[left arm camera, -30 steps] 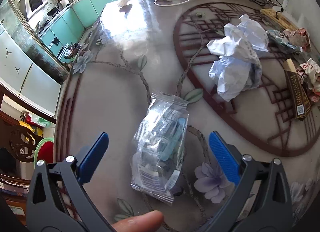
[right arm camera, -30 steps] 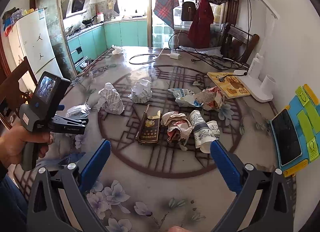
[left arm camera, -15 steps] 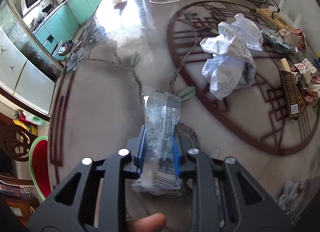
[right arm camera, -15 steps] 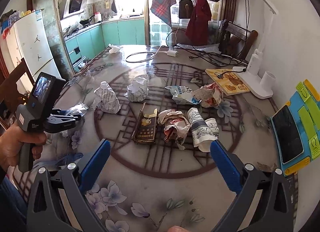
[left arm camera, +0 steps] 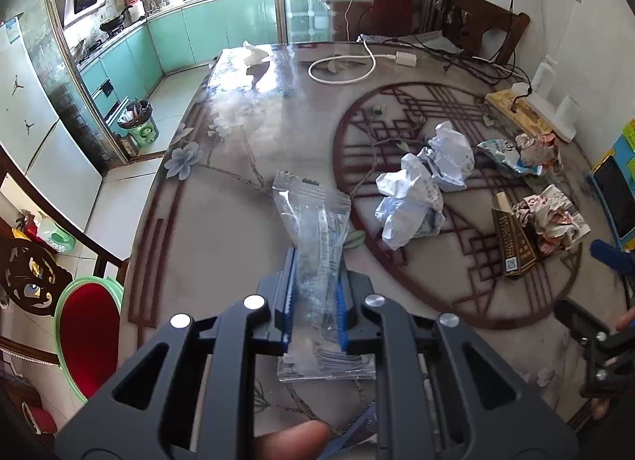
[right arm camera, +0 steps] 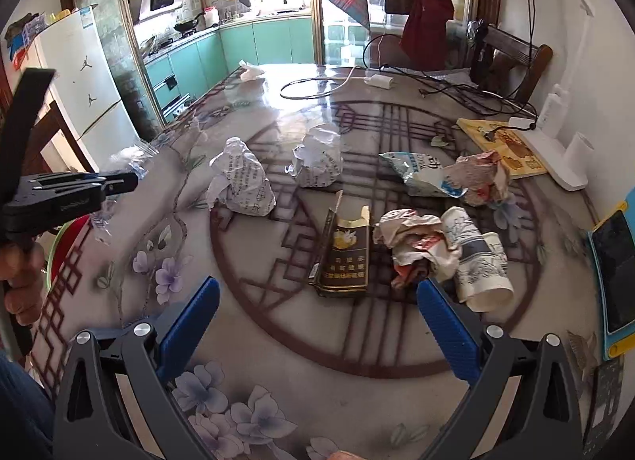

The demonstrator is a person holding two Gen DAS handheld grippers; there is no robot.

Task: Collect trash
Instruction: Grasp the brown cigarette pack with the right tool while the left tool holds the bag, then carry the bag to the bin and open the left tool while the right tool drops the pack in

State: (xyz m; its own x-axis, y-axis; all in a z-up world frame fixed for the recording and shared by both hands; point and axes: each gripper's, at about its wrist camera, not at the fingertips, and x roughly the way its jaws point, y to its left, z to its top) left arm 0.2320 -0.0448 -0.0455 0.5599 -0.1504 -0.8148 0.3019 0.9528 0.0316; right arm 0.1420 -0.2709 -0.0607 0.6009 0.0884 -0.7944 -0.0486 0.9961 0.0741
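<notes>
My left gripper [left arm camera: 315, 293] is shut on a clear plastic wrapper [left arm camera: 313, 230] and holds it lifted above the glass table [left arm camera: 222, 230]; the wrapper also shows in the right wrist view [right arm camera: 127, 160]. My right gripper [right arm camera: 317, 309] is open and empty, just above the table, in front of a dark cigarette box [right arm camera: 345, 257]. Crumpled white paper balls [right arm camera: 242, 178] [right arm camera: 319, 156], a crushed paper cup [right arm camera: 478, 261], crumpled wrappers [right arm camera: 412, 241] and a blue-white snack bag [right arm camera: 424, 176] lie on the table.
A white cable [right arm camera: 317, 85], black cords [right arm camera: 468, 91], a yellow book [right arm camera: 504, 146], a white lamp base [right arm camera: 555, 158] and a blue tablet [right arm camera: 615, 273] sit along the far and right edges. A red-seat chair [left arm camera: 89, 337] stands left of the table.
My left gripper closed on the clear wrapper and lifted it off the table, tilting up. My right gripper moved forward and lower toward the cigarette box, still open.
</notes>
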